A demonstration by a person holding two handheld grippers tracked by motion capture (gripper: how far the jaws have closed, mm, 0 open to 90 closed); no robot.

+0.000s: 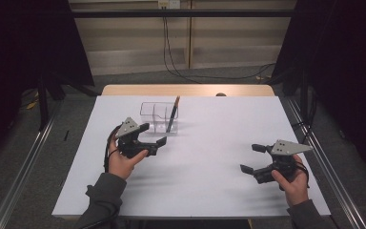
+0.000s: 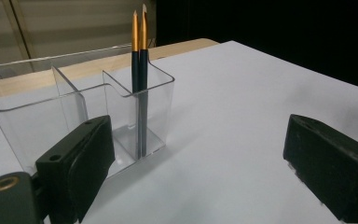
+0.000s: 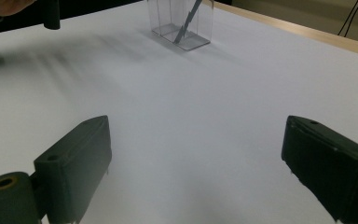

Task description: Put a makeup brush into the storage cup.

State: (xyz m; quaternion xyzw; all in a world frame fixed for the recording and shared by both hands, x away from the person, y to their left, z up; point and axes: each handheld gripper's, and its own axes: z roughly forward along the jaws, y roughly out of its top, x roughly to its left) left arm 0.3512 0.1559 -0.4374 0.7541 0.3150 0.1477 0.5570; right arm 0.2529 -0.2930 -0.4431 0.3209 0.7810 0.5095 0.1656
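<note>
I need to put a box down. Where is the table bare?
Bare white table between left gripper and right gripper, and right of the clear organizer. Crowded only where the left gripper sits beside the organizer holding the pens.

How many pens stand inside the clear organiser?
2. Both pens stand side by side in the same corner compartment of the clear organiser, leaning together. In the high view they overlap and look like one. The other compartments look empty.

A: What blocks the way?
B: Only the clear plastic divided holder (image 1: 158, 117) at far left, a dark gold-tipped brush (image 1: 173, 113) upright in it.
A: Elsewhere?
B: The white tabletop (image 1: 209, 162) lies open, middle and right.
</note>
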